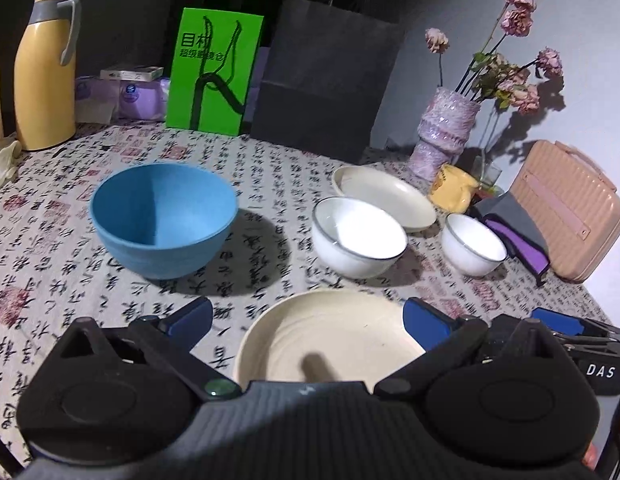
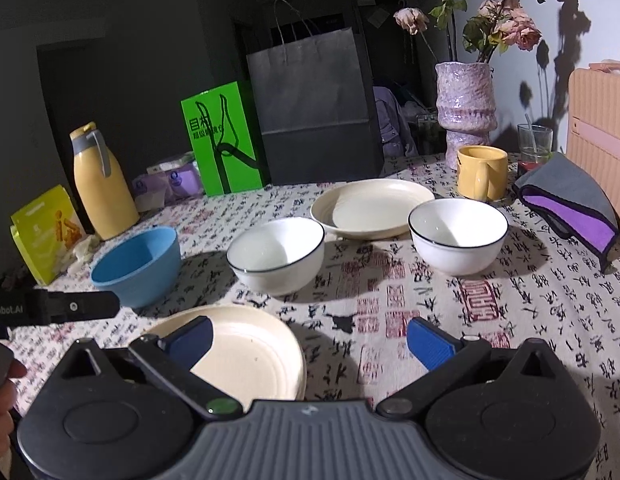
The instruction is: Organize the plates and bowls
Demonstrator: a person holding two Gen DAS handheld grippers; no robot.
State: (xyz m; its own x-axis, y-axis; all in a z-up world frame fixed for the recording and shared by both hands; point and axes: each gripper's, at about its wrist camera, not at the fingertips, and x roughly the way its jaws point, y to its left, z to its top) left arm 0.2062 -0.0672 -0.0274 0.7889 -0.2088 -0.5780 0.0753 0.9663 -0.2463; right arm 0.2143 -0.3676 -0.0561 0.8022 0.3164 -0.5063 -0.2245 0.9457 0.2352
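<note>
L gripper [image 1: 308, 320] spread wide, over my near cream plate [image 1: 330, 336] | R gripper [image 2: 310, 340] spread too, empty, just right of it | blue bowl [image 2: 138, 266], 2 white bowls, far plate [image 2: 370, 208] sit apart on bench [image 2: 490, 320]

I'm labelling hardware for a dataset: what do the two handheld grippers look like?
Both the left gripper and right gripper are black, with ribbed grey centre bodies, round pivot housings, angled black linkages and ribbed blue finger pads. White lettering marks their sides: "DAS" and "Robot.AI".

"目村" on green bag [image 1: 214, 68]; "DAS" on right gripper [image 1: 558, 324]
</note>
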